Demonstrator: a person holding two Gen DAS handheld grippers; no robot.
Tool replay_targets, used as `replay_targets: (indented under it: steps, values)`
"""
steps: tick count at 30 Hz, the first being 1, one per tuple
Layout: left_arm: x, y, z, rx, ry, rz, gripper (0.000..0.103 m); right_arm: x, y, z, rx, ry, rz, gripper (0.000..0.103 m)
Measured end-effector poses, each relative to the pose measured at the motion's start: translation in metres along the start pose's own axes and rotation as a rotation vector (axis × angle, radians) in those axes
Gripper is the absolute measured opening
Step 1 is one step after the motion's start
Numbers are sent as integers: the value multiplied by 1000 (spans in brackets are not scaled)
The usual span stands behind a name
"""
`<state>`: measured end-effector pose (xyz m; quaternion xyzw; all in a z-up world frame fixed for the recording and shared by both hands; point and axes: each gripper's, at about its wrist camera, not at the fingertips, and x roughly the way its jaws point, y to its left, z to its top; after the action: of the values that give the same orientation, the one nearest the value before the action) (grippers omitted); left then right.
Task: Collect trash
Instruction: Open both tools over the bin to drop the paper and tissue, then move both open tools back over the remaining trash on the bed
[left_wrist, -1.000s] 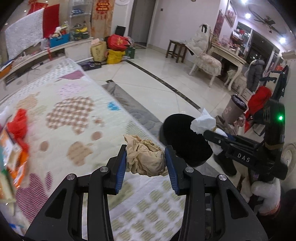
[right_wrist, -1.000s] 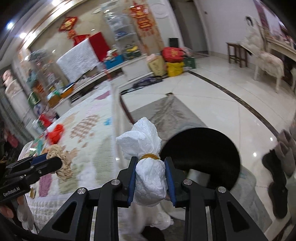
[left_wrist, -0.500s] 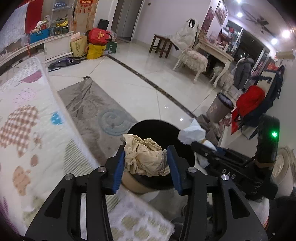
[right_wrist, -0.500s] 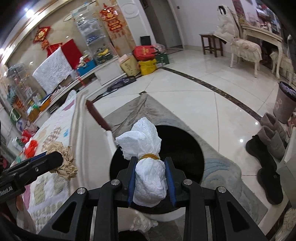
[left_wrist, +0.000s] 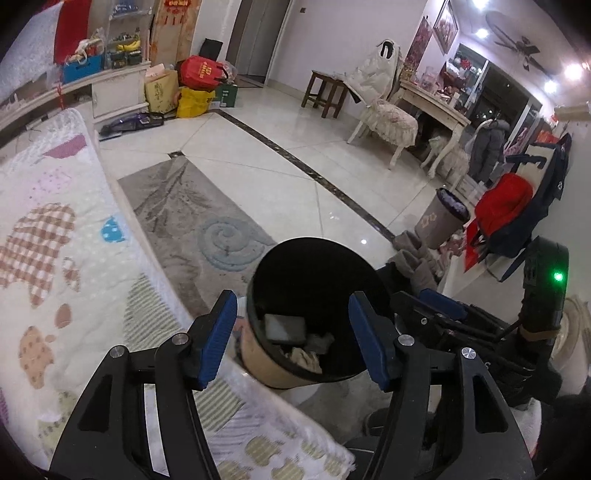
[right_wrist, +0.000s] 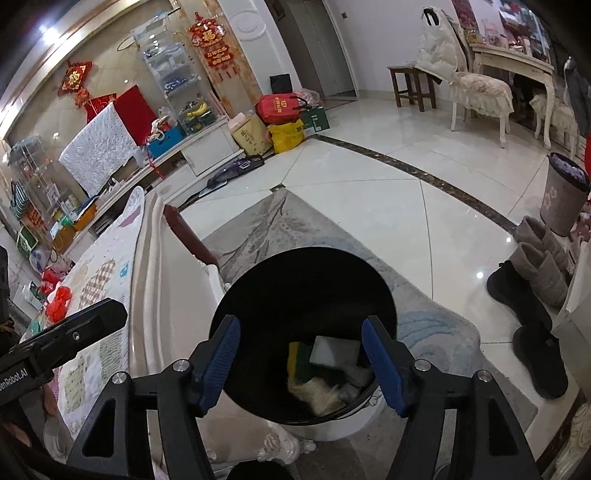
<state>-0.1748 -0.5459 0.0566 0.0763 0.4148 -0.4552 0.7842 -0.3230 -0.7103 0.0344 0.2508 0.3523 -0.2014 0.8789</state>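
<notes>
Both wads now dropped into black-lined bin, left gripper and right gripper just spread, nothing between jaws

Grey rug on tiled floor w/ black bin; boots nr rug edge.

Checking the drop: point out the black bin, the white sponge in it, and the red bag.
black bin (right_wrist: 258, 295), right wrist view, inner wall
white sponge (right_wrist: 334, 351), right wrist view, top face
red bag (left_wrist: 201, 72), left wrist view, front
</notes>
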Motion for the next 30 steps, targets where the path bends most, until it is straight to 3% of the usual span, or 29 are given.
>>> replay_targets:
  steps: [13,30]
  values:
    - [-35,25,-18,-18,-49,131,62,-7,43,-9,-99,-12,9,66]
    - [-109,91,-63,-111,-107,305,62,-2,136,-33,-234,29,144,66]
